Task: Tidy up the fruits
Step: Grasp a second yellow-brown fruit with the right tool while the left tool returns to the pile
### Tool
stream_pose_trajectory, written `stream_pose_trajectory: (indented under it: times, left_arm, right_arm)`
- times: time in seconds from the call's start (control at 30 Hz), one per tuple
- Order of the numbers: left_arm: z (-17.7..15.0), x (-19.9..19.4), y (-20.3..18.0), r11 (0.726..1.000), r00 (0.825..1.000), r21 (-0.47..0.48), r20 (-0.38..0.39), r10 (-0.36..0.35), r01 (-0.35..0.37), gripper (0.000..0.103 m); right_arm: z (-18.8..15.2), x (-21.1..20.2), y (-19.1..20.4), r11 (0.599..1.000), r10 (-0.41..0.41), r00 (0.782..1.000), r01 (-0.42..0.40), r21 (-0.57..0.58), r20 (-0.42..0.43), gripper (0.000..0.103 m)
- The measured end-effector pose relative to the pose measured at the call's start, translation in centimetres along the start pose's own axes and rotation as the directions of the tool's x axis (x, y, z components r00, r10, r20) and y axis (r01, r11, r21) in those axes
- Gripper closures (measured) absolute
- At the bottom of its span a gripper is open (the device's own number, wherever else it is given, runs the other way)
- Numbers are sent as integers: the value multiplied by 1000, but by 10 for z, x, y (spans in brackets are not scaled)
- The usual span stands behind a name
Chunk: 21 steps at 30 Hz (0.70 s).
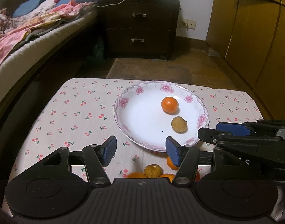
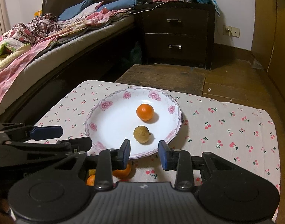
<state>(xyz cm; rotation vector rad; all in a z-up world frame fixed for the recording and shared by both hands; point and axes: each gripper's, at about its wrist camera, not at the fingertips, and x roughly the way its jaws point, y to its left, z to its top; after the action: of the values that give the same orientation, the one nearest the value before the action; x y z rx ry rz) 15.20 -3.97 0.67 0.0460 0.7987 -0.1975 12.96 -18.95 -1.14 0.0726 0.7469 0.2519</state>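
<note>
A white plate with pink flowers [image 1: 140, 115] [image 2: 112, 119] sits on the cherry-print cloth. It holds an orange tangerine [image 1: 169, 105] [image 2: 145, 112] and a brown-green fruit [image 1: 179, 124] [image 2: 141, 134]. My left gripper [image 1: 141, 150] is open and empty, above loose fruit at the plate's near edge: a brown-green one [image 1: 153, 170] and tangerines [image 1: 135, 175], partly hidden by the fingers. My right gripper [image 2: 144, 154] is open and empty at the plate's near rim. More tangerines [image 2: 122, 172] lie below its left finger.
The cherry-print cloth [image 1: 77, 112] [image 2: 226, 130] covers a low table. A bed [image 1: 30, 37] runs along the left. A dark nightstand [image 1: 140, 28] stands behind, a wooden wardrobe [image 1: 254, 37] on the right. Each gripper shows in the other's view [image 1: 245, 136] [image 2: 39, 138].
</note>
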Motion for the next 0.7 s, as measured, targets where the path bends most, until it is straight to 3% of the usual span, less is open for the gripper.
stream_pose_trajectory:
  times: [0.7]
  left_arm:
    - [-44,-25,11,999,996,12,-86,-30,31,31]
  right_arm:
    - [-50,-21,13,1000,27,995,-28,-12,-95,56]
